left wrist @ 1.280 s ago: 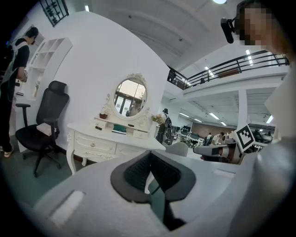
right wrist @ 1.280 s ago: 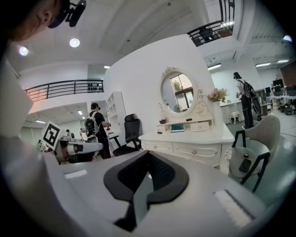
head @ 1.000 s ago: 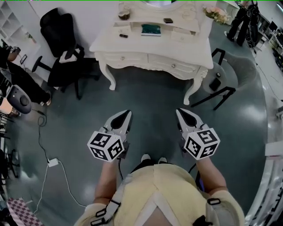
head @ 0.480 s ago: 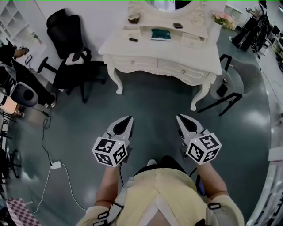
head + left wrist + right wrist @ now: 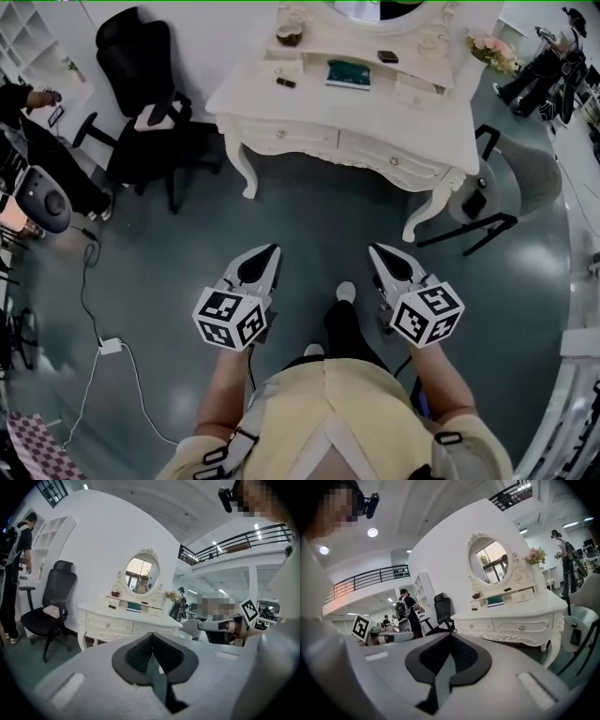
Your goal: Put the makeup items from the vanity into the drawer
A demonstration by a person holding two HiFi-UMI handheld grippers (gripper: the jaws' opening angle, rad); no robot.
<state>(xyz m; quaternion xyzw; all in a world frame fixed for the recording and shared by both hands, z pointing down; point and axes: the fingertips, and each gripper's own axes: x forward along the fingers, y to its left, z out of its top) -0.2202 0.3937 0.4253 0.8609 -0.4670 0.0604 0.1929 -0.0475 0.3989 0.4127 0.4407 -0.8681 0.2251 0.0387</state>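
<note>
The fingers (image 5: 136, 654) of the left gripper (image 5: 272, 251) are pressed together with nothing between them. The fingers (image 5: 465, 654) of the right gripper (image 5: 373, 251) meet in the same way and are also empty. The person holds both grippers low in front of the body, side by side, pointing toward the vanity (image 5: 375, 117). It stands well apart from them across bare floor. I judge this to be the approach: there is nothing to grip yet, so closed fingers are only a carrying posture. They must spread before any pick.

The makeup items all lie on the raised shelf at the back of the vanity, under the oval mirror (image 5: 490, 566). The front part of the surface is bare. I count four items:
- one flat teal case (image 5: 348, 73) in the middle
- one small dark item (image 5: 286, 82) left of it
- one dark compact (image 5: 387, 56) to the right
- one brownish jar (image 5: 291, 36) at the far left

What each one exactly is, I cannot tell from here.

For drawers I count two wide front drawers (image 5: 284, 136), each with one knob, and two small drawers (image 5: 417, 92) at shelf level. All four appear closed, so one probably has to be opened first.

One black office chair (image 5: 141, 94) stands left of the vanity. One bunch of pink flowers (image 5: 492, 49) is near its right back corner.
</note>
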